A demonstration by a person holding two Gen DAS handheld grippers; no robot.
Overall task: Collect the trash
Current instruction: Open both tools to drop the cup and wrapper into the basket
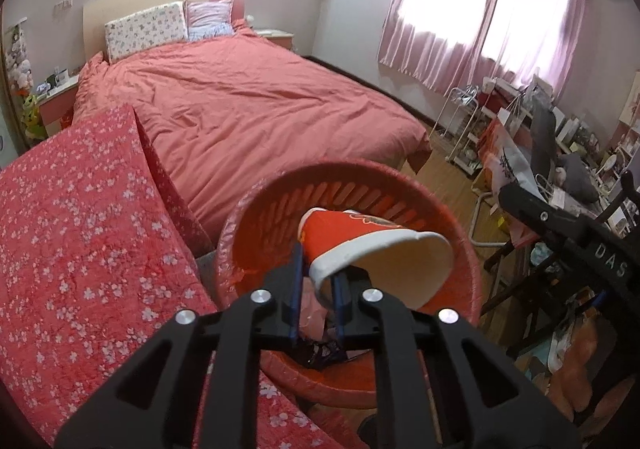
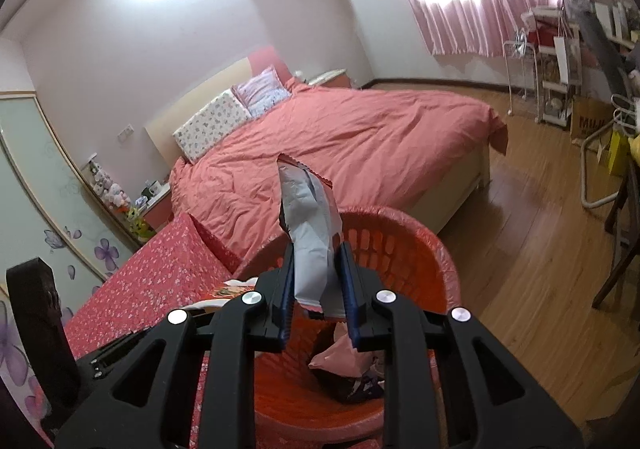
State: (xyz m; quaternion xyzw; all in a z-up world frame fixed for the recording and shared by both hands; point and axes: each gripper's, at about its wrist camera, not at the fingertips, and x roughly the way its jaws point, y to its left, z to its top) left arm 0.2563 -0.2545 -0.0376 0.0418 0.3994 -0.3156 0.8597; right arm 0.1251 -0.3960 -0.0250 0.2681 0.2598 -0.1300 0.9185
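Observation:
My left gripper (image 1: 320, 269) hangs over a round red slatted basket (image 1: 460, 249). A red paper cup (image 1: 360, 237) with a white rim lies tilted at its fingertips, mouth towards the camera. The cup's wall sits between the jaws with a gap beside it, so the jaws stand slightly open. My right gripper (image 2: 318, 253) is shut on a crumpled silver-white wrapper (image 2: 308, 217) with a red serrated edge, held upright above the same basket (image 2: 420, 233). A pink bag (image 2: 340, 359) and dark scraps lie in the basket's bottom.
A bed with a salmon duvet (image 1: 260, 97) stands behind the basket. A red floral quilt (image 1: 80, 229) lies to the left, against the basket. Wooden floor (image 2: 520, 249) stretches right of the basket. Cluttered shelves and a table (image 1: 520, 137) line the right wall under pink curtains.

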